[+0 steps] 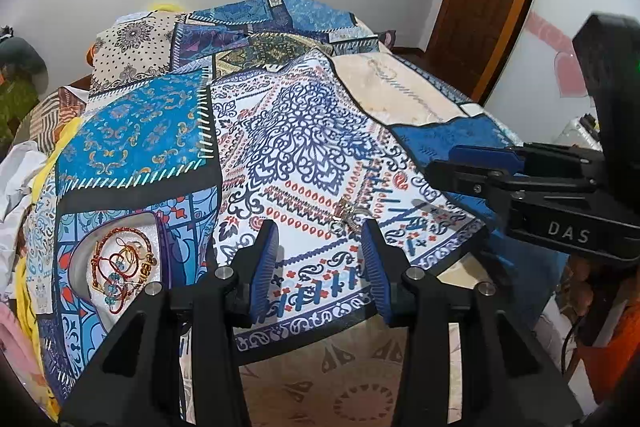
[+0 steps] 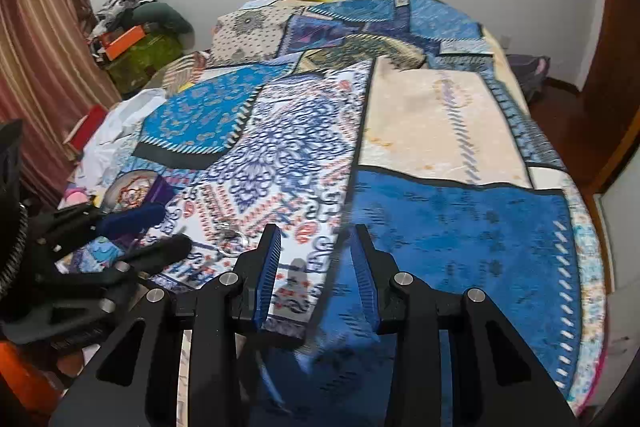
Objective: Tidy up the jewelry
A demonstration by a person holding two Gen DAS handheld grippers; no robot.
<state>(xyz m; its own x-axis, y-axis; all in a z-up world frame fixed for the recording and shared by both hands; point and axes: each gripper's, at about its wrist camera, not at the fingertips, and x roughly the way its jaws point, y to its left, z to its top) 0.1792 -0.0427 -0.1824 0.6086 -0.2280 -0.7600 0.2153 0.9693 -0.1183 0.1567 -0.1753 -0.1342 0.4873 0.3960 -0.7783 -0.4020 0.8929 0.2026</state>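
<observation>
A small silver jewelry piece [image 1: 347,218] is lying on the white, blue-and-red patterned panel of the patchwork bedspread [image 1: 304,131], just ahead of the left gripper [image 1: 320,231], whose blue-padded jaws are being held apart over the cloth with nothing between them. To the left, red and gold bracelets [image 1: 120,267] are being kept in a shallow grey bowl [image 1: 80,259] resting on the same spread. The right gripper [image 2: 316,239] is being held over the seam between the patterned and plain blue panels, jaws parted, nothing gripped.
</observation>
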